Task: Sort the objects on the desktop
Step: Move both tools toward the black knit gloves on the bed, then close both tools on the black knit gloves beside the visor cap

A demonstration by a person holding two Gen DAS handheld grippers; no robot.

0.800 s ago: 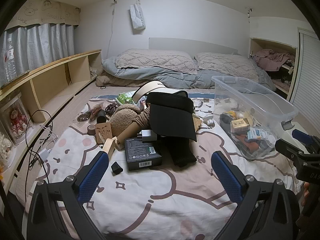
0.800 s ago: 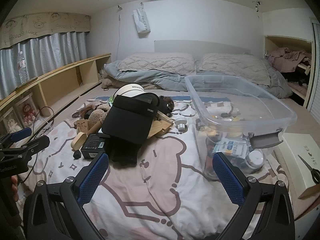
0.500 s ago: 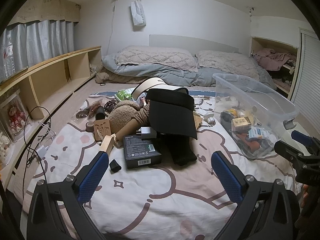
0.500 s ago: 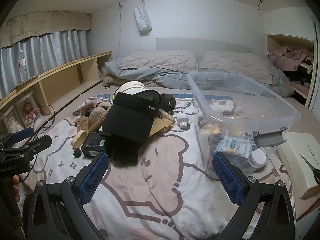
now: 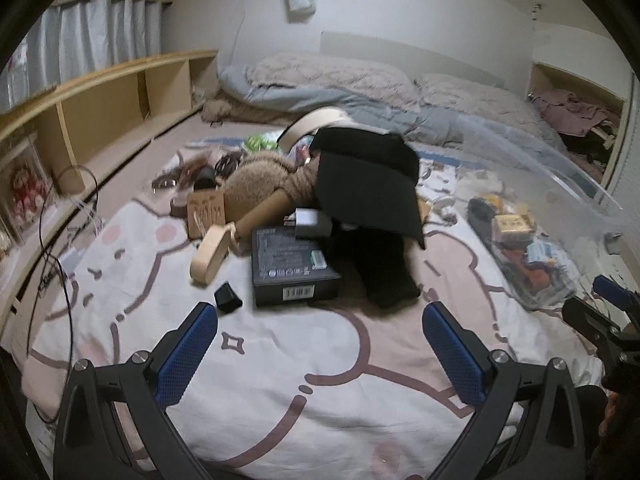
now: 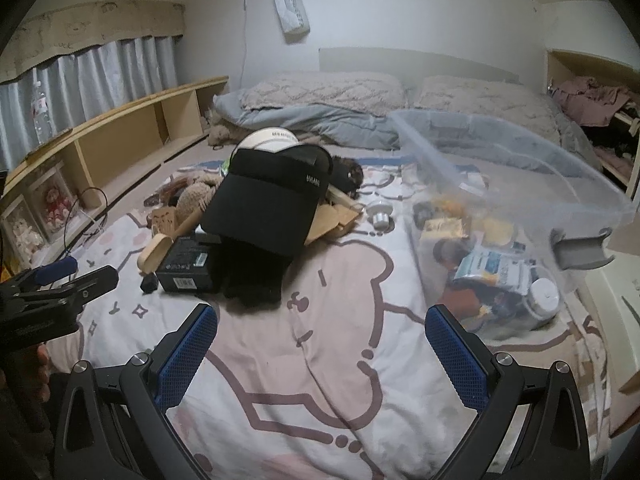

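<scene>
A pile of objects lies on the cartoon-print blanket (image 5: 320,360): a black sun visor (image 5: 368,184), a black box (image 5: 292,268), a small black cube (image 5: 228,298), a wooden brush (image 5: 212,252), a brown plush toy (image 5: 264,184) and a white charger (image 5: 312,220). A clear plastic bin (image 6: 520,200) holding several items stands to the right. My left gripper (image 5: 320,332) is open and empty, just short of the black box. My right gripper (image 6: 320,336) is open and empty over the blanket, between the pile and the bin.
A wooden shelf (image 5: 100,120) runs along the left wall, with cables (image 5: 60,220) beside it. Pillows and a grey duvet (image 6: 320,108) lie at the back. A white box with scissors (image 6: 624,300) sits right of the bin. A small white-and-silver cap (image 6: 380,214) lies near the bin.
Both grippers have moved forward and tilted down toward the blanket. The pile and the bin look closer. Both jaws stay open and nothing has been taken hold of.
</scene>
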